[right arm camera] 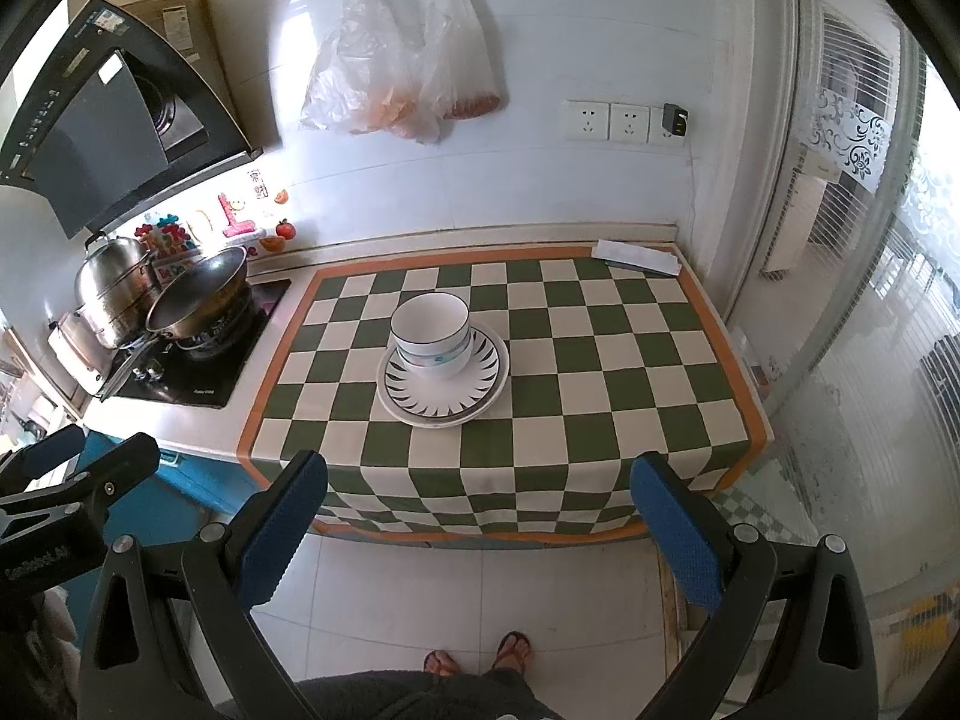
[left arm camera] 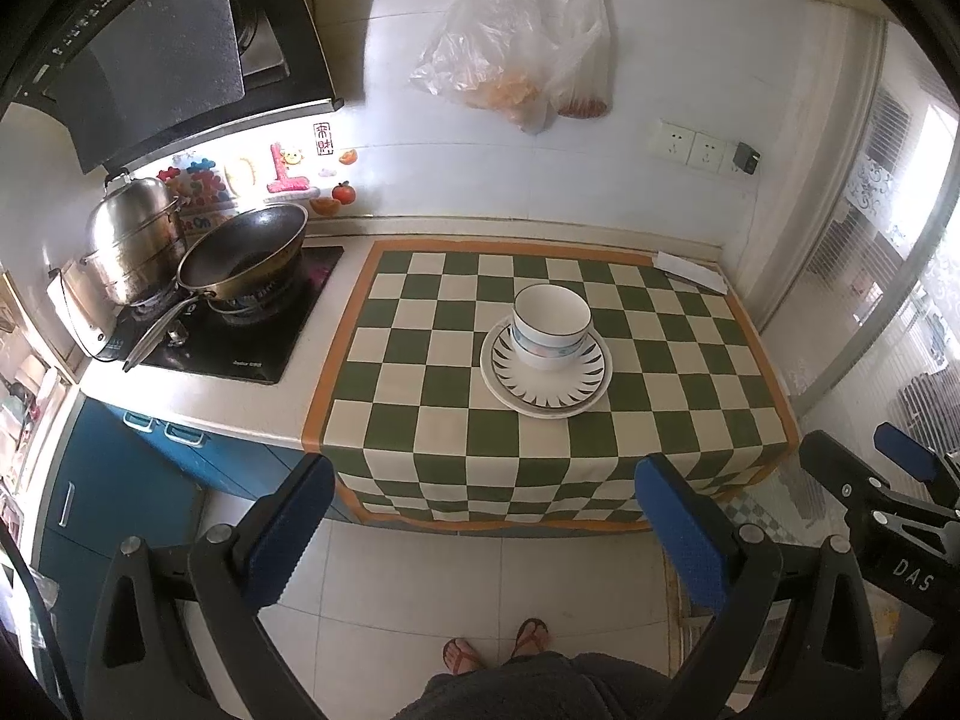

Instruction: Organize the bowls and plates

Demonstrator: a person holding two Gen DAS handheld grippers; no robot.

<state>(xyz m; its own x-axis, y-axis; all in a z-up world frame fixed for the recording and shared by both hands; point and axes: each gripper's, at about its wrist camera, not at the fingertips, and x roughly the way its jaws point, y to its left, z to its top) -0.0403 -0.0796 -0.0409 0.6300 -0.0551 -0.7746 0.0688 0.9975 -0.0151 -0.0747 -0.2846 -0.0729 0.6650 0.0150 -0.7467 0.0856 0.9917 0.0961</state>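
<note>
Left gripper and right gripper: fingers wide apart, empty, held over the floor short of the counter. Right gripper body reads "DAS". Stacked bowls sit on stacked plates mid-checkered cloth; wok and steel pot stand left on the stove.

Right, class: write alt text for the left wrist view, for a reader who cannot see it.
Stacked bowls sit on stacked plates on a green-and-white checkered cloth covering a kitchen counter. The open left gripper hangs short of the counter over a tiled floor, the right gripper beside it. A wok and steel pot stand on the stove.
</note>
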